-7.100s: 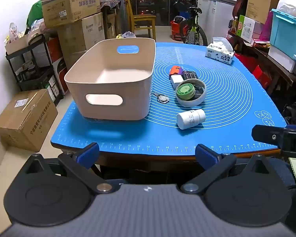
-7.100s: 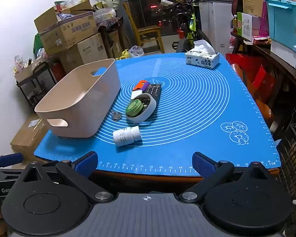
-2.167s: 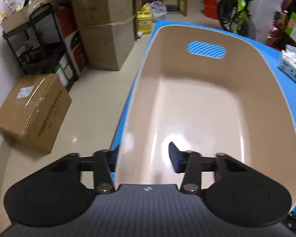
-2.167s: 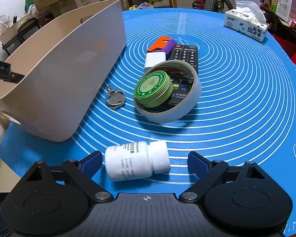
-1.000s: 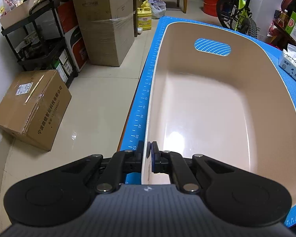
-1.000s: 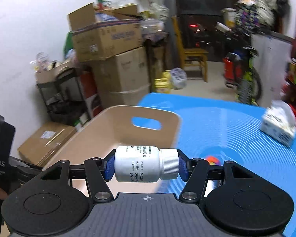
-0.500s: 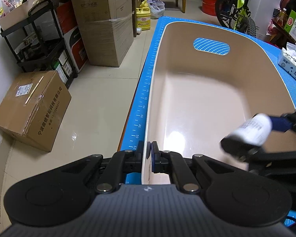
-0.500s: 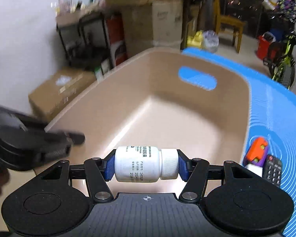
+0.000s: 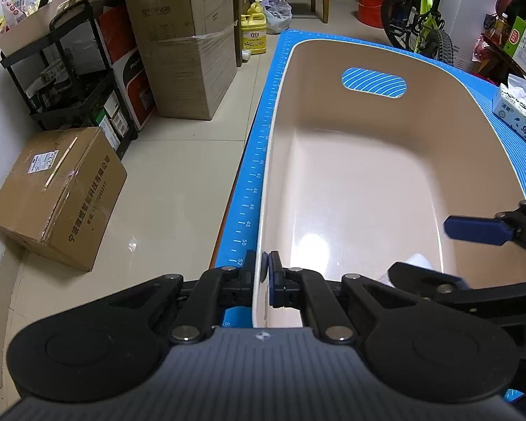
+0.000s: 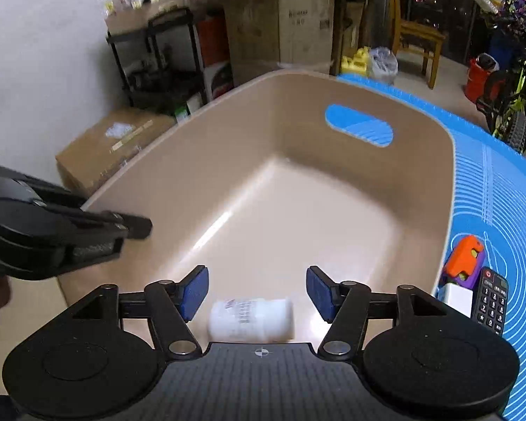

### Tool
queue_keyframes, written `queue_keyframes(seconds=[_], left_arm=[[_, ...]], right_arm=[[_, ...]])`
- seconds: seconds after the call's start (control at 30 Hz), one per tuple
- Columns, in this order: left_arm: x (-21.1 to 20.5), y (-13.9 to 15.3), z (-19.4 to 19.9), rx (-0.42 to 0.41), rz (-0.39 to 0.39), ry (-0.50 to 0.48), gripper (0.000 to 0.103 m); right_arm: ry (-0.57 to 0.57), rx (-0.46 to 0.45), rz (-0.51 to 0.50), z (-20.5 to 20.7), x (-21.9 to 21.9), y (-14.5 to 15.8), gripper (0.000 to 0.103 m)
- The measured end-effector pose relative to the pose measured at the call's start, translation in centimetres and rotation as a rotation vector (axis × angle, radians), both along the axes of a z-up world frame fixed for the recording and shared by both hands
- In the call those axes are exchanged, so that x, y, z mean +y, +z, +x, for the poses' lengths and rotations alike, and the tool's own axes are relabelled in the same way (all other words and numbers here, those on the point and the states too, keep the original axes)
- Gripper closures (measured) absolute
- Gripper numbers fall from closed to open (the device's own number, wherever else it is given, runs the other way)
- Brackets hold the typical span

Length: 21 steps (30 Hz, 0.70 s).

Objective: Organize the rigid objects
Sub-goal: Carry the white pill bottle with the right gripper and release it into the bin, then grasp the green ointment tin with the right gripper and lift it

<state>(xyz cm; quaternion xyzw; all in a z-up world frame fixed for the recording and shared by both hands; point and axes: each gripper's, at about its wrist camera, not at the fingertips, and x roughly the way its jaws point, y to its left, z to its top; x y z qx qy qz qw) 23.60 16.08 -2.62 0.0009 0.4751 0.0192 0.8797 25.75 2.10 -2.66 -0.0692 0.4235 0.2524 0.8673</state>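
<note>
The beige plastic bin stands on the blue mat. My left gripper is shut on the bin's near left rim. My right gripper is open above the bin. The white pill bottle is free below its fingers, blurred, inside the bin. In the left wrist view only a bit of the bottle shows behind the right gripper's fingers.
An orange and purple toy, a white block and a black remote lie on the mat right of the bin. A tissue box sits at the far right. Cardboard boxes and a black cart stand on the floor left.
My right gripper has opened and let go of the white bottle, which has dropped into the bin. My left gripper stays shut on the bin's rim.
</note>
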Motion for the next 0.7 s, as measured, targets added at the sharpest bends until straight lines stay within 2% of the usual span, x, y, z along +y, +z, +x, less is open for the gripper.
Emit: queue_keyframes(seconds=[0.23, 0.43, 0.7], left_arm=[[0.2, 0.0, 0.0, 0.001, -0.002, 0.000, 0.095], [0.2, 0.1, -0.1, 0.000, -0.003, 0.001, 0.095], [0.0, 0.1, 0.0, 0.001, 0.002, 0.002, 0.095]], right_arm=[[-0.048, -0.088, 0.024, -1.1, -3.4, 2.6, 0.030], [-0.156, -0.152, 0.037, -1.4, -9.5, 4.6, 0.028], [-0.290, -0.139, -0.017, -0.8, -15.2, 3.3, 0.028]])
